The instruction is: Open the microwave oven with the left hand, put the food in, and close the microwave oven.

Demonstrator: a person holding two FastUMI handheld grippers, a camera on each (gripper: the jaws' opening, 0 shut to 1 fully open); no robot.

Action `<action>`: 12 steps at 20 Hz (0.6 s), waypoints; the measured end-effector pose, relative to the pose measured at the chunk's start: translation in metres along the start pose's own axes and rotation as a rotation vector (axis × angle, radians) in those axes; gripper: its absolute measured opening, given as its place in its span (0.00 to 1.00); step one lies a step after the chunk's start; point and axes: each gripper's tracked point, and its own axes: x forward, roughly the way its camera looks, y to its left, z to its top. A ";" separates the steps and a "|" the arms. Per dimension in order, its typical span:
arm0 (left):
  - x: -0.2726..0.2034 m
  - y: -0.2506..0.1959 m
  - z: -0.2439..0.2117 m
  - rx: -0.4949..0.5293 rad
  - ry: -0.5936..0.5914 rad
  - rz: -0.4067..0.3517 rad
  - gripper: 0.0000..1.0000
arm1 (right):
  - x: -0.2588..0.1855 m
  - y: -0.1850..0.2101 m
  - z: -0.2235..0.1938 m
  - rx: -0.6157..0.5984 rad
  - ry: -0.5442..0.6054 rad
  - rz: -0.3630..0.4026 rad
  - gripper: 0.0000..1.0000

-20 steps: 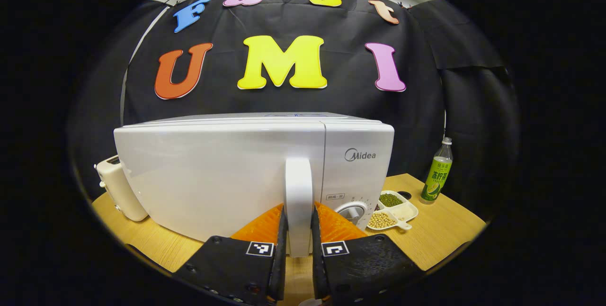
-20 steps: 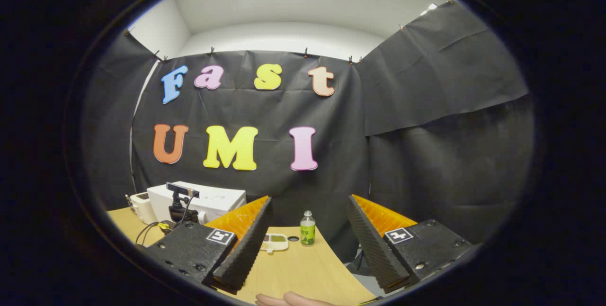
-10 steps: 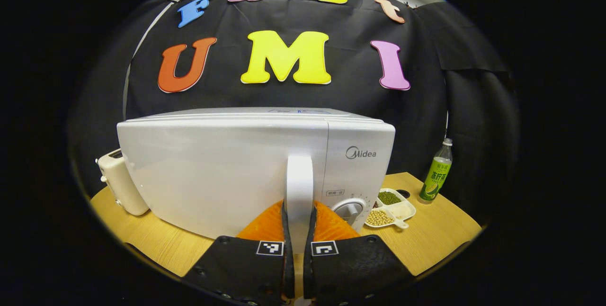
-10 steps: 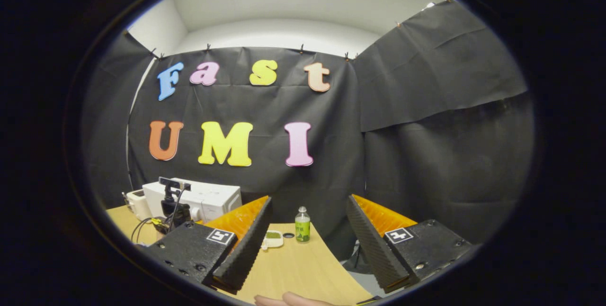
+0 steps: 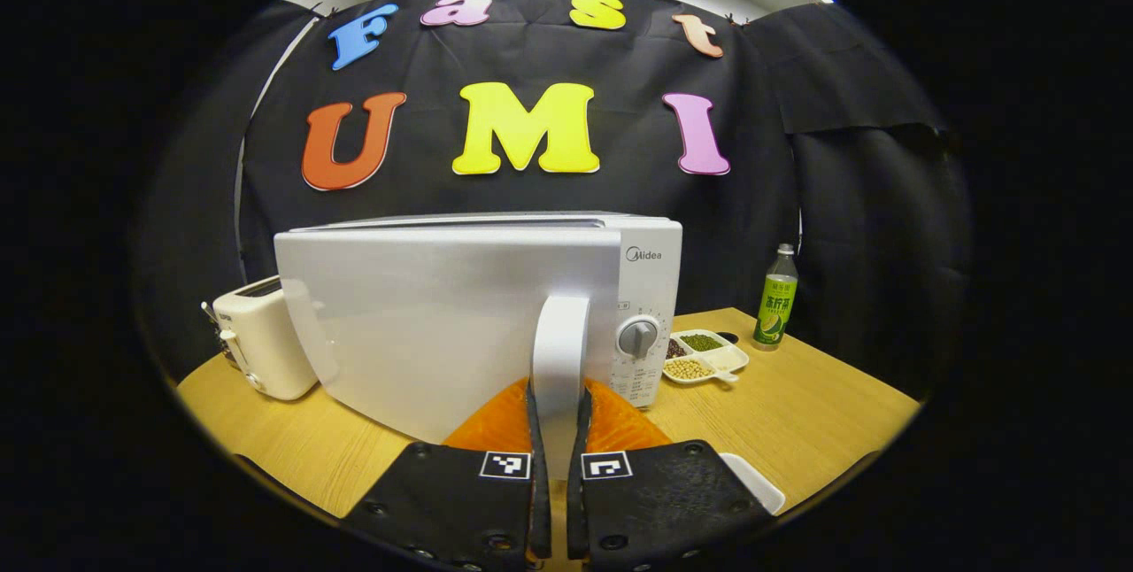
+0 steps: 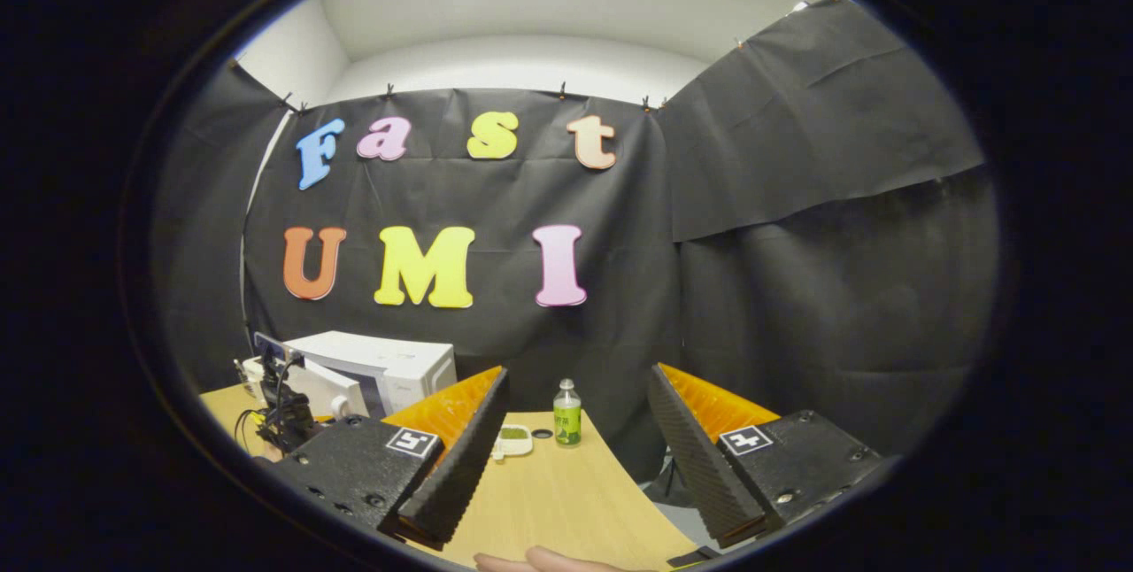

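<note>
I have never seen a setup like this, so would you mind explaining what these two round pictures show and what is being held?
A person holds a two-finger gripper in each hand, and a fisheye camera rides on each. In the left gripper view, the left gripper is shut on the microwave door handle; the door appears to be swinging open. On the wooden table stand a toaster, a divided dish of beans and a green bottle. In the right gripper view, the right gripper hangs open above the table, holding nothing.
</note>
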 end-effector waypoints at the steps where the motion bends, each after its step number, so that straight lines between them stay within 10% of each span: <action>1: -0.009 0.004 -0.002 -0.005 -0.001 0.004 0.07 | -0.005 0.001 0.003 0.000 -0.007 0.001 0.91; 12: -0.118 0.086 -0.023 -0.023 0.007 0.106 0.06 | -0.051 0.030 0.029 0.001 -0.059 0.034 1.00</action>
